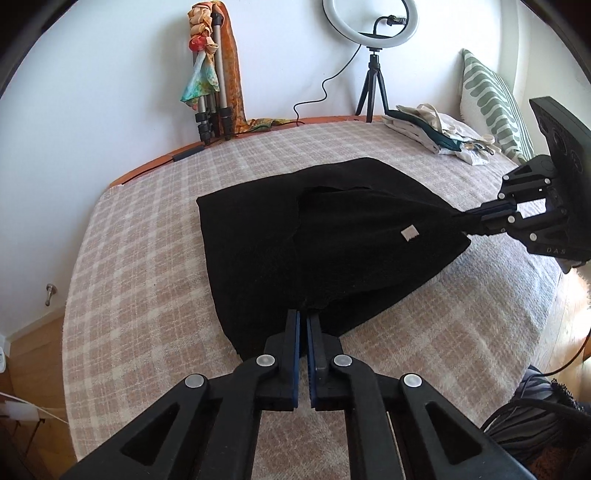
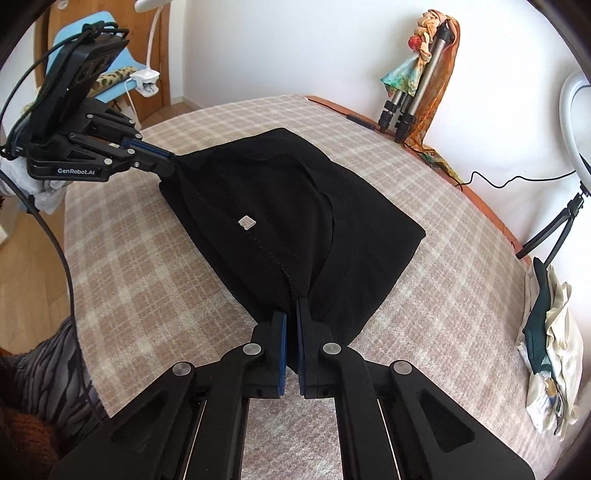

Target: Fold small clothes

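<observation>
Left wrist view: left gripper [image 1: 303, 317] at bottom centre, jaws pinched narrow on the near edge of the black garment [image 1: 295, 251], fabric bunched between the blue pads. Garment lies mid-frame on the checked bedcover [image 1: 147, 277], partly folded, 1 layer over another, small pale label [image 1: 408, 233] facing up right of centre. Right gripper [image 1: 461, 218] comes in from the right edge, jaws clamped on the garment's right corner, cloth pulled to a point there. Upper frame: folded tripod with colourful scarves [image 1: 210, 74] against the white wall, ring light [image 1: 369, 22] on a small tripod, green-patterned cushion [image 1: 491, 99] and a pile of pale clothes [image 1: 436, 129] upper right. Right wrist view: right gripper [image 2: 291, 310] bottom centre, jaws tight on a gathered hem of the garment [image 2: 295, 206]; left gripper [image 2: 173, 162] at upper left, shut on the opposite corner. Label [image 2: 246, 222] near centre. Clothes pile [image 2: 550, 350] at right edge, scarved tripod [image 2: 421, 74] upper right.
</observation>
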The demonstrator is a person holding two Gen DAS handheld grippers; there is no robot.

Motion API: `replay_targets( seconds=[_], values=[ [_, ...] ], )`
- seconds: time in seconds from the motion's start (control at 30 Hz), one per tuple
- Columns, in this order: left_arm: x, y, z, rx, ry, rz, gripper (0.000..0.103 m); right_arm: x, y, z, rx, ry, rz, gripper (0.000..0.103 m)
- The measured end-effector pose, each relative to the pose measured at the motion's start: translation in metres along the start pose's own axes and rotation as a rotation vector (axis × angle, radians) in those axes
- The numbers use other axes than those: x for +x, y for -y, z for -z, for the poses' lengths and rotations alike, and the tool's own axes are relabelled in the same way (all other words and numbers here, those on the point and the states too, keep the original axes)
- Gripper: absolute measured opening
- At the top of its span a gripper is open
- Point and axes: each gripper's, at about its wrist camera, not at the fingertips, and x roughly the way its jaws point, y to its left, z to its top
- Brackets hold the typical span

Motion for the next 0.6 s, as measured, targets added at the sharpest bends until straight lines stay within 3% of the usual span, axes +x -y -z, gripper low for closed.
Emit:
replay_targets(
  seconds=[0.13,0.2,0.27,0.4,0.6],
  values=[
    [0.002,-0.006,0.018,-0.023,-0.058,0.002,0.013,0.005,0.006,0.004,0.028,-0.054,-0.027,0.01],
    [-0.008,-0.013,0.021,-0.069,-0.033,0.006,0.019,-0.001,0.012,0.008,0.084,-0.039,-0.069,0.021],
    [-0.019,-0.024,0.021,-0.151,0.005,0.03,0.031,-0.011,0.026,0.012,0.191,0.009,-0.145,0.025],
    [-0.023,-0.051,0.014,-0.339,0.05,0.063,0.031,-0.018,0.063,0.018,0.431,0.088,-0.208,0.026],
    [-0.013,-0.056,-0.016,-0.37,0.09,0.067,0.032,-0.004,0.113,0.006,0.626,0.129,-0.198,0.026]
  ],
)
